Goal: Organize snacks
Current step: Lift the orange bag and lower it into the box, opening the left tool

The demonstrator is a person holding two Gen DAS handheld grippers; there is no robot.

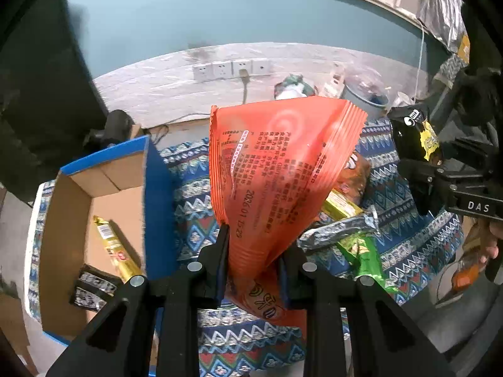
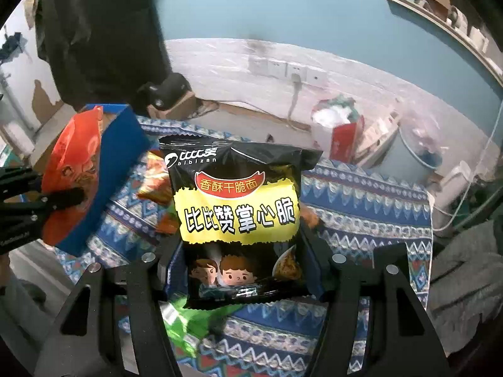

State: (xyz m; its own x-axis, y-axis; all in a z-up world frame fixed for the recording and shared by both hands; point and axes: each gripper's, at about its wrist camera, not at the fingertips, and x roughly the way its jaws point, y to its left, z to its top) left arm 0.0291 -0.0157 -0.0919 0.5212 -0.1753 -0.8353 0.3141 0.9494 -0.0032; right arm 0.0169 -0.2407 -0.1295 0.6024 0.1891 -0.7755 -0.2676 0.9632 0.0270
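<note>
We are partway: our left gripper point(image 1: 254, 251) clamps the orange packet point(image 1: 276, 163), our right gripper point(image 2: 242, 251) clamps the black noodle packet point(image 2: 239, 216), two snacks lie in the cardboard box point(image 1: 63, 220) at nine o'clock, and several wait on the table point(image 1: 418, 242).

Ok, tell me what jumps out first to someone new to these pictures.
Two held-up packets dominate: a big crinkly orange plastic snack bag clamped in the left hand-held gripper, and a glossy black-and-yellow noodle snack packet in the right hand-held gripper. To the left sits an open blue-edged cardboard box on the patterned blue cloth.
</note>
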